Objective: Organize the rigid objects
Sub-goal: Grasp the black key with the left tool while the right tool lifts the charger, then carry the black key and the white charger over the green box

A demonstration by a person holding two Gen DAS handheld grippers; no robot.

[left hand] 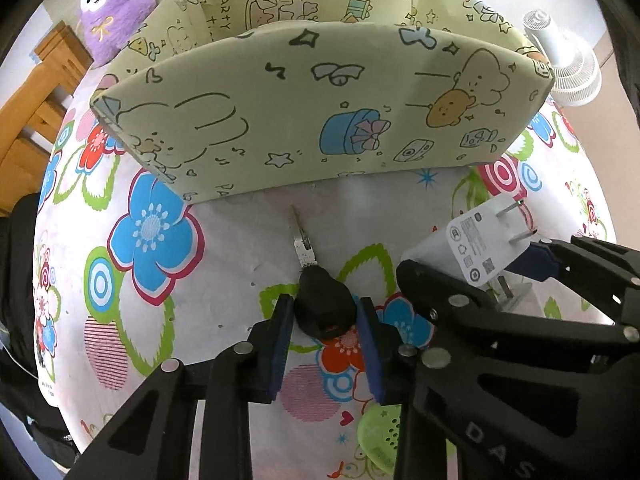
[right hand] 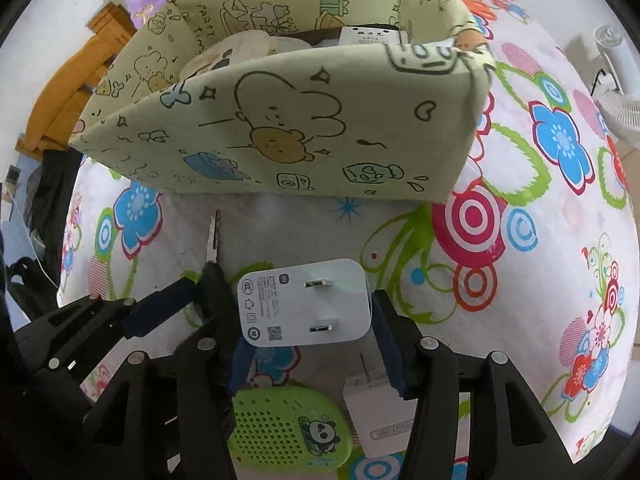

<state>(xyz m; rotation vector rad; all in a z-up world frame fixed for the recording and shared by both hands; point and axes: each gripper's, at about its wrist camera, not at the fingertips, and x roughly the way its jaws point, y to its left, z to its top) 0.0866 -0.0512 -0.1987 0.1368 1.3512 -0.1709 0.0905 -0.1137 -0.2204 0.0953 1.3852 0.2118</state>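
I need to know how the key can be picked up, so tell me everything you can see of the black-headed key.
The key has a bulky black head, seemingly plastic, with a small red mark, and a narrow silvery metal blade. It lies flat on the flowered tablecloth, blade pointing toward the pale yellow fabric box. The left tongs bracket its head with blue pads; whether they touch it is unclear.

The front wall of the storage box (right hand: 280,128) hides most of what lies inside; only the tops of a pale round thing (right hand: 244,46) and a white labelled block (right hand: 370,35) show, its print too small to read. The green speaker (left hand: 378,436) is mostly covered by the left gripper (left hand: 325,344). The small charger (right hand: 380,412) is partly behind the right gripper (right hand: 308,346). The fan (left hand: 560,64) runs off the picture's rim.
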